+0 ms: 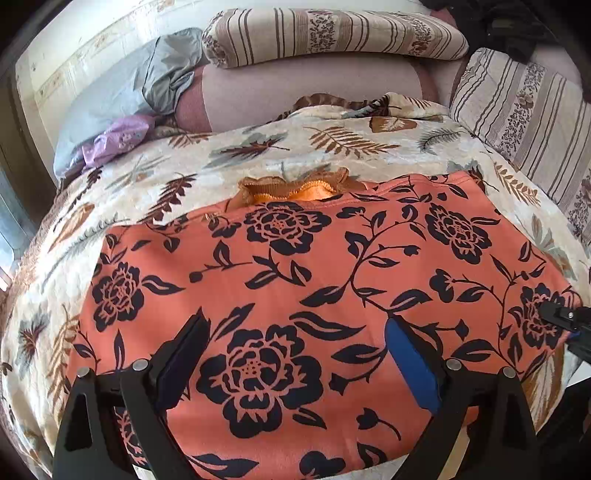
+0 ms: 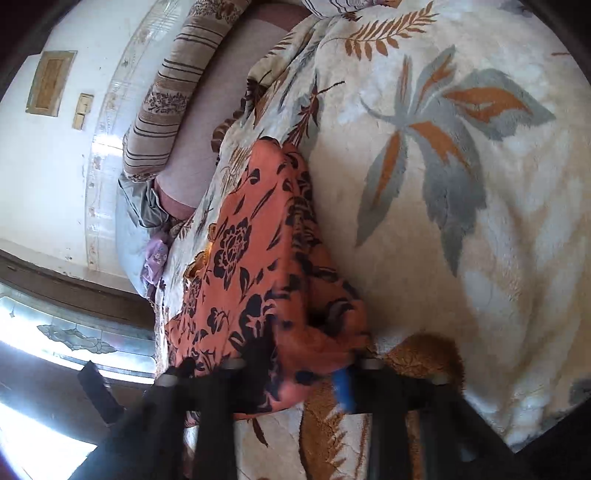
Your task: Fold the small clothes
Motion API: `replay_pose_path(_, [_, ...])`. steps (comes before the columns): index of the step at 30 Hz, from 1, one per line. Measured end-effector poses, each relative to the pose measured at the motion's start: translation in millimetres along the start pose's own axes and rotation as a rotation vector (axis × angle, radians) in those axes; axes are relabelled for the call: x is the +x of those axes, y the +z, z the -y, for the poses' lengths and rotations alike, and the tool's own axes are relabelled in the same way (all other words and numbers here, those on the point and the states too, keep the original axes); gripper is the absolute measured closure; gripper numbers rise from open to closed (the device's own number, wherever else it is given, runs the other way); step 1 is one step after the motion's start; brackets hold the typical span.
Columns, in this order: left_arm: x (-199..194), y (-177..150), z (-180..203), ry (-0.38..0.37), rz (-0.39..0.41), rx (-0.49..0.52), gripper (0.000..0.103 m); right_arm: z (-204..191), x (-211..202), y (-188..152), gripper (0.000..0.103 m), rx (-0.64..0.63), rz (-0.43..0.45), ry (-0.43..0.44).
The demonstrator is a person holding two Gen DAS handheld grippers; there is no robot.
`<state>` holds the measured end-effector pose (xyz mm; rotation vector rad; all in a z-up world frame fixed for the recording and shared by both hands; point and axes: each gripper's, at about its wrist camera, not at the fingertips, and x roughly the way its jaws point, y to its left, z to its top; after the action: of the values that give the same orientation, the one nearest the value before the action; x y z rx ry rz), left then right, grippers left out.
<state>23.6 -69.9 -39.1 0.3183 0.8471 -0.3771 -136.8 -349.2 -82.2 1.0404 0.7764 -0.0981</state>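
An orange garment (image 1: 295,266) with dark flower print lies spread flat on the leaf-patterned blanket (image 1: 258,147). An orange lace trim (image 1: 295,186) shows at its far edge. My left gripper (image 1: 295,332) is open and hovers just above the garment's near middle, fingers wide apart. My right gripper (image 2: 306,373) sits at the garment's right edge (image 2: 258,258), rolled on its side. Its fingers stand apart with bunched orange cloth (image 2: 321,343) between them. The right gripper's tip also shows in the left wrist view (image 1: 557,315).
Striped floral cushions (image 1: 332,33) and a mauve sofa back (image 1: 314,92) lie behind. A grey pillow (image 1: 122,96) and a purple cloth (image 1: 118,138) sit at the far left. A white wall (image 2: 44,166) and a bright window (image 2: 74,332) are beyond the blanket's left edge.
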Motion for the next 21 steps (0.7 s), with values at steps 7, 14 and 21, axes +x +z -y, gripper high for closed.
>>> replay_pose_path(7, [36,-12,-7,-0.046,-0.099,-0.02,0.002,18,-15,4,0.071,-0.006,-0.058,-0.086])
replay_pose_path(14, [34,-16,-5,-0.047,-0.073,-0.025,0.001,-15,-31,79,0.029,-0.116,-0.027,0.014])
replay_pose_path(21, [34,-16,-7,-0.059,-0.068,-0.019,0.0,-54,97,147,0.033,-0.233,-0.211,-0.059])
